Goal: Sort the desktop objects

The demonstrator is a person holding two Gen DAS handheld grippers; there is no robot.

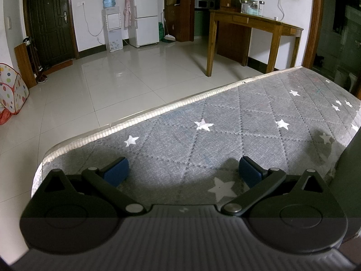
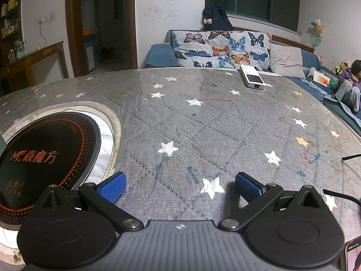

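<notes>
My right gripper (image 2: 180,186) hovers low over the grey starred cloth (image 2: 203,124), its blue pads (image 2: 247,187) spread wide with nothing between them. Only this view shows the white device (image 2: 252,76), lying flat at the table's far edge, well apart from my fingers. The black cooktop (image 2: 45,158) sits in its round cutout just left of my left pad, and a phone (image 2: 353,255) peeks in at the bottom right corner. My left gripper (image 1: 183,171), equally wide and empty, sees only bare cloth (image 1: 225,122), the table edge (image 1: 158,108) and tiled floor (image 1: 124,79).
</notes>
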